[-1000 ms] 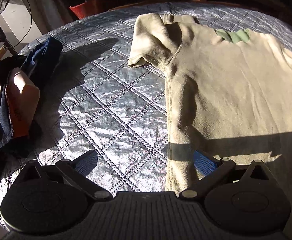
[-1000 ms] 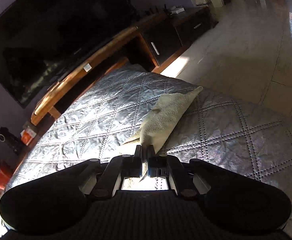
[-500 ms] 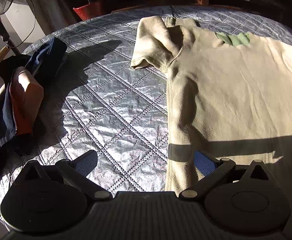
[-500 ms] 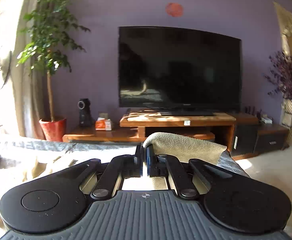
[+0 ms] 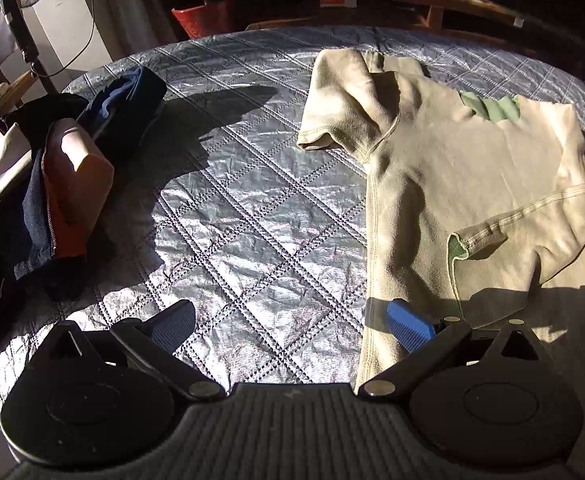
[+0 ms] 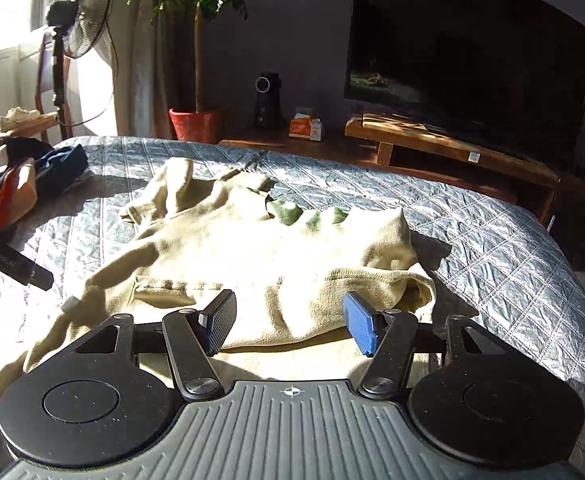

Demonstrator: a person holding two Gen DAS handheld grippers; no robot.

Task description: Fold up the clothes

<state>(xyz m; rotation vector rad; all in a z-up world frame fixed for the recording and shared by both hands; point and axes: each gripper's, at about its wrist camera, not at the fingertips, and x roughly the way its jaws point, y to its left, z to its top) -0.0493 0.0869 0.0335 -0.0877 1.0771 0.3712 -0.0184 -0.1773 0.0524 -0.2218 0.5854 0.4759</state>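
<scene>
Here the beige shirt [image 6: 276,264] lies lower middle, its folded right sleeve just ahead of the emptily opening right tool [image 6: 288,326], nearer than the wide-open, empty left tool [image 5: 292,326].

In your left wrist view, the shirt [image 5: 464,184] lies on the quilted bed [image 5: 252,208] at right; the clothes pile [image 5: 48,184] sits at left.
</scene>
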